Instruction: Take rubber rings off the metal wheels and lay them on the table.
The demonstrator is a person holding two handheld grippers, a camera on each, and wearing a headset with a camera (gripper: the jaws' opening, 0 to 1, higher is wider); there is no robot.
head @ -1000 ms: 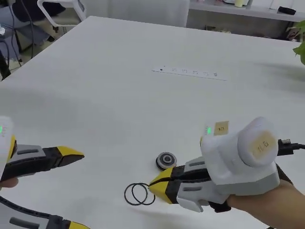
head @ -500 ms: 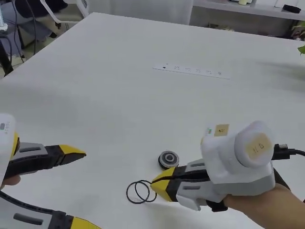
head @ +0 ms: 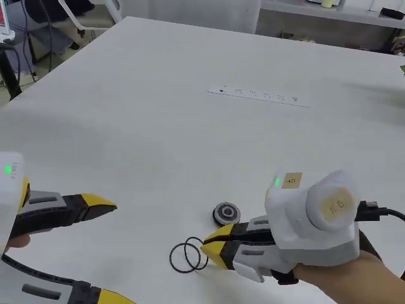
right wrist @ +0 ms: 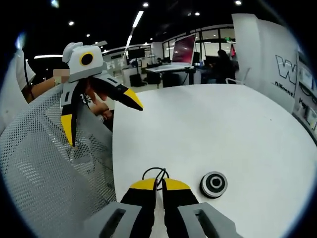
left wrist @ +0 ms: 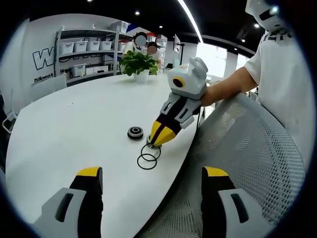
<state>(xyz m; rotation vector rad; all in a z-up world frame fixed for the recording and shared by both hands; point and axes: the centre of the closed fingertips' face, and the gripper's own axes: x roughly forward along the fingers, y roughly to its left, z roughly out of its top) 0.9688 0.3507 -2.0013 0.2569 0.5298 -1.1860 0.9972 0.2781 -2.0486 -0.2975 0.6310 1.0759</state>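
A small metal wheel [head: 225, 213] lies flat on the white table [head: 190, 126]; it is also in the left gripper view [left wrist: 135, 132] and the right gripper view [right wrist: 214, 184]. Just left of it, thin black rubber rings [head: 185, 256] overlap on the table. My right gripper [head: 207, 246] is low at their right edge, jaws shut on one rubber ring [right wrist: 155, 173] that arches up from its tips [right wrist: 158, 184]. My left gripper [head: 115, 250] hangs wide open off the table's near left edge, nothing between its jaws [left wrist: 152, 173].
A flat white strip with small dark marks [head: 256, 96] lies farther back on the table. A mesh chair back [left wrist: 237, 163] stands close to the table's near edge. A potted plant [left wrist: 138, 62] sits at the far end.
The head camera has drifted, shifting the whole picture a little. My right gripper stays shut at the rings, and my left gripper stays open at the left.
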